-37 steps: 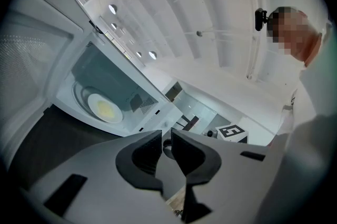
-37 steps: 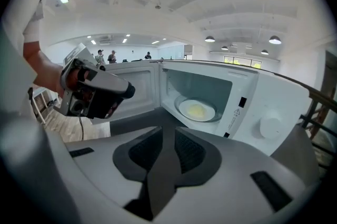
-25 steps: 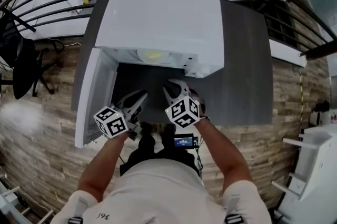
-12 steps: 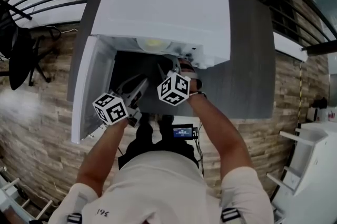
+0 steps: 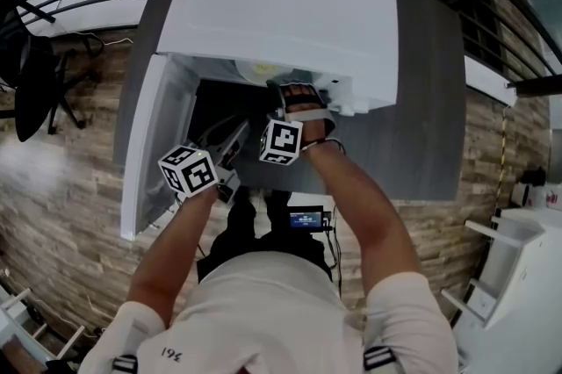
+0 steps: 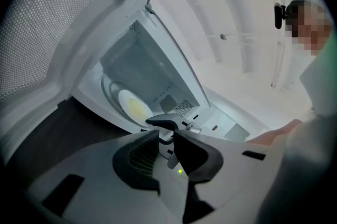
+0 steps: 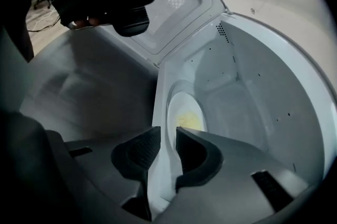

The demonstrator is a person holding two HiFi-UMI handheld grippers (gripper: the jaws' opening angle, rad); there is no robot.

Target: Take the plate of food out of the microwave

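On a grey tabletop (image 5: 423, 113) over plank flooring (image 5: 61, 205), the white microwave (image 5: 281, 12) stands open. Left gripper (image 6: 166, 136) and right gripper (image 7: 168, 133), jaws just opened narrowly, grip nothing.

Even light, heavy fisheye edge distortion

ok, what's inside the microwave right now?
Inside the microwave: a white plate with yellow food on it. The plate's near edge is hidden behind the right tool.

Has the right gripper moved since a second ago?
Yes. The right gripper has advanced up to the microwave opening in the head view. Its jaws have just been opening, with nothing held between them.
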